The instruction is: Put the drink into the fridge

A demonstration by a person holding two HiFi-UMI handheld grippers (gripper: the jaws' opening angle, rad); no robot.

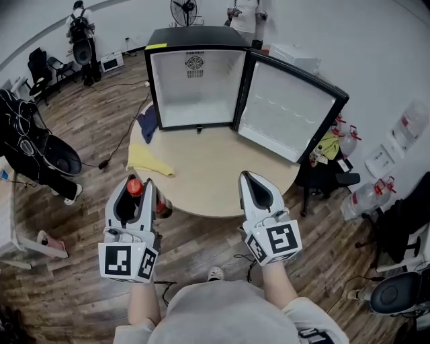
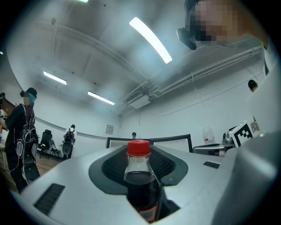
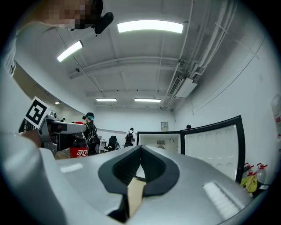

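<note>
The drink, a dark cola bottle with a red cap, stands upright between the jaws of my left gripper, which is shut on it just off the near left edge of the round table. In the left gripper view the bottle fills the gap between the grey jaws. My right gripper hovers over the table's near right edge, shut and empty; only a thin slit shows in the right gripper view. The black mini fridge stands on the far side of the table, its door swung wide to the right, its inside empty.
A yellow cloth and a blue cloth lie on the table's left side, in front of the fridge. Water jugs stand on the floor at the right. Chairs and people are at the far left, and a fan stands behind the fridge.
</note>
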